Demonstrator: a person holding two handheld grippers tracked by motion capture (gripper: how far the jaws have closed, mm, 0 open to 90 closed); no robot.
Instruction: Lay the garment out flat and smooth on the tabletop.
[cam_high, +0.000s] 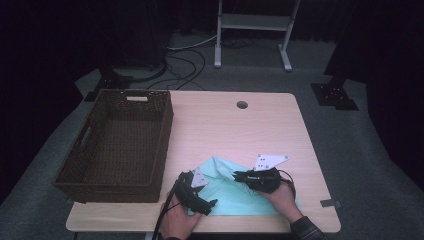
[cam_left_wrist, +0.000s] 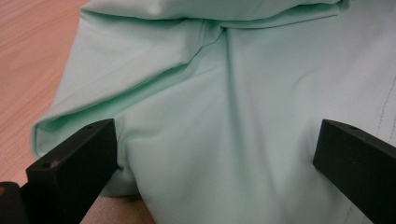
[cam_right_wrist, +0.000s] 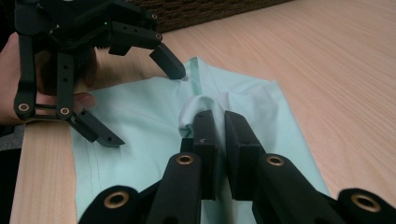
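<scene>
— Mint-green cloth (cam_high: 235, 192), smooth knit, spread flat at the near edge of the pale wooden surface (cam_high: 240, 130) from the high view. Left gripper (cam_high: 206, 205) at its near-left corner, right gripper (cam_high: 240, 176) on the upper middle.
— And the rest of that view?
— Brown woven basket (cam_high: 117, 145) standing left of the cloth, well apart from both hands. Round cable hole (cam_high: 242, 105) toward the far edge. Grey carpet all round, dark room, white stand (cam_high: 252, 30) at the back.
— Left gripper view?
— Fingers (cam_left_wrist: 74, 163) held wide apart over the cloth (cam_left_wrist: 224, 140), nothing clamped. Folded sleeve edge lying near one of them.
— Right gripper view?
— Fingers (cam_right_wrist: 205, 135) together, clamped on a raised pinch of the cloth (cam_right_wrist: 140, 116). Left gripper (cam_right_wrist: 144, 105) beyond, likewise spread.
— Risk from here?
— Probably a slip: small pinch, sleek fabric, so a quick lift could pull it free. Also, with the left fingers gripping nothing, likely dragging of the whole cloth instead of folding, perhaps off the near edge.
</scene>
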